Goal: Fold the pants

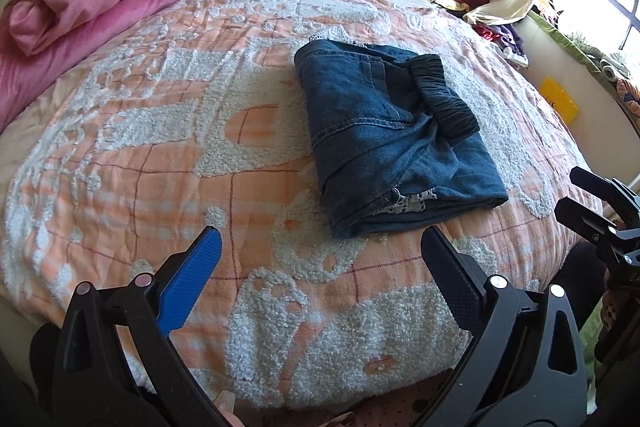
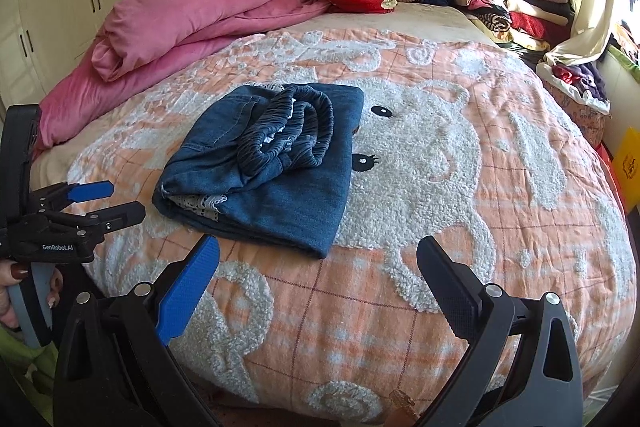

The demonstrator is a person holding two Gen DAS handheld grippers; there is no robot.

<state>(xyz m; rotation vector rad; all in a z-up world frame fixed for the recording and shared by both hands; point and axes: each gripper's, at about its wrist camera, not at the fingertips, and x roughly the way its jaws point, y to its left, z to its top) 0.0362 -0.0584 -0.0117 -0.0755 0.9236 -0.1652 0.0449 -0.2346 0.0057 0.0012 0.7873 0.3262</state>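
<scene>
Denim pants (image 1: 396, 139) lie folded into a compact bundle on the bed (image 1: 160, 147), elastic waistband on top. The left hand-held gripper (image 1: 320, 255) and right hand-held gripper (image 2: 318, 263) both hang open and empty just short of it. Judging by this, only tidying remains: press the bundle flat, square its edges.

Our left gripper (image 1: 320, 247) is a black plastic frame with two long fingers: one carries a ribbed blue pad (image 1: 188, 283), the other a black pad with fine dotted texture. Round silver screws mark the finger pivots. Our right gripper (image 2: 318, 255) is built the same. On the left unit's body we read white lettering, "GenRobot.AI" (image 2: 58, 247). Our left hand (image 2: 12, 291) shows bare skin and dark red polished nails around a grey-blue handle.
</scene>
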